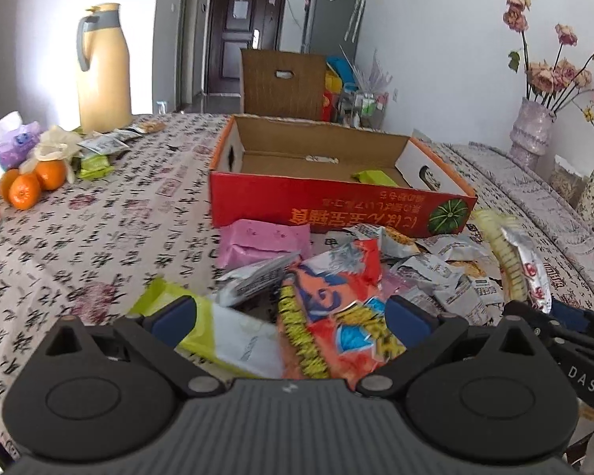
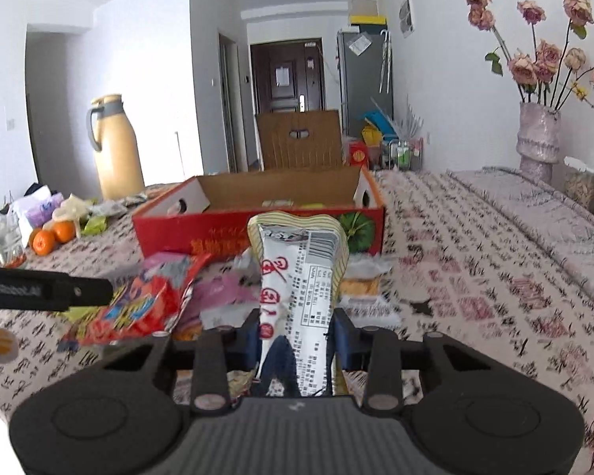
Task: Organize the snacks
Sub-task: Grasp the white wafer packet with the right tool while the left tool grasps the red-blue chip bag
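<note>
Just before the red carton (image 2: 257,233), the right gripper (image 2: 295,338) clamps a silver snack packet (image 2: 297,277), ready for lifting over the carton's near wall; the left gripper (image 1: 289,316) gapes above the red snack bag (image 1: 336,297).

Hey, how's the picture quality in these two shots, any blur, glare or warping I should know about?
Left wrist view: the tablecloth and snack pile smear with motion blur, and bright light washes out the wall behind the yellow jug. Right wrist view: the held silver packet is fairly sharp, the cloth around it blurred. Both views bend at the edges with dark fisheye corners.
</note>
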Available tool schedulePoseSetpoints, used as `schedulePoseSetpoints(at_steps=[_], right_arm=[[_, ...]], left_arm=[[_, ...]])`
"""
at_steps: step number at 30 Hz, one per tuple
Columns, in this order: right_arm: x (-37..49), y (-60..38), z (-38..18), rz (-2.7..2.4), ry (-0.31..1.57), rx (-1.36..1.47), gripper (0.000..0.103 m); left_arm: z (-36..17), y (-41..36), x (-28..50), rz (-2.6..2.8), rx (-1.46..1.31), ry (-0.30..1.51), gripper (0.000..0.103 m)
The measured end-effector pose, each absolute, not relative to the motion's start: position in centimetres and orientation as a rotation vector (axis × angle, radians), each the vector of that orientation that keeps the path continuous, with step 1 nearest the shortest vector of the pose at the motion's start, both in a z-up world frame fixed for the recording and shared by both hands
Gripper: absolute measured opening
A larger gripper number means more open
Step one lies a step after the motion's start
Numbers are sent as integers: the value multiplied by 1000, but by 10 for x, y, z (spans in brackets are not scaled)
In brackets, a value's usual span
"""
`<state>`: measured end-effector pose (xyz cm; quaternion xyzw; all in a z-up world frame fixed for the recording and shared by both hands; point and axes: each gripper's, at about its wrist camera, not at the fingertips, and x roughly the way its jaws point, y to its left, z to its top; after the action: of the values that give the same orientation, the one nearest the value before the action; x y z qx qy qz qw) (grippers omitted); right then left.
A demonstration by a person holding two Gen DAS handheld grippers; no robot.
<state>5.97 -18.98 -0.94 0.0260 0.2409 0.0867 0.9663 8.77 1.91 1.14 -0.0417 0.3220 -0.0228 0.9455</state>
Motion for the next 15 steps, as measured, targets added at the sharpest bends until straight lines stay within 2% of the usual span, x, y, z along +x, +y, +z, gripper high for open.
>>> schedulePoseSetpoints(at_steps=[15], right_arm=[[93,-222,-21,137,494,99,36]], left_arm=[[1,-9,140,3,-5,820,103]])
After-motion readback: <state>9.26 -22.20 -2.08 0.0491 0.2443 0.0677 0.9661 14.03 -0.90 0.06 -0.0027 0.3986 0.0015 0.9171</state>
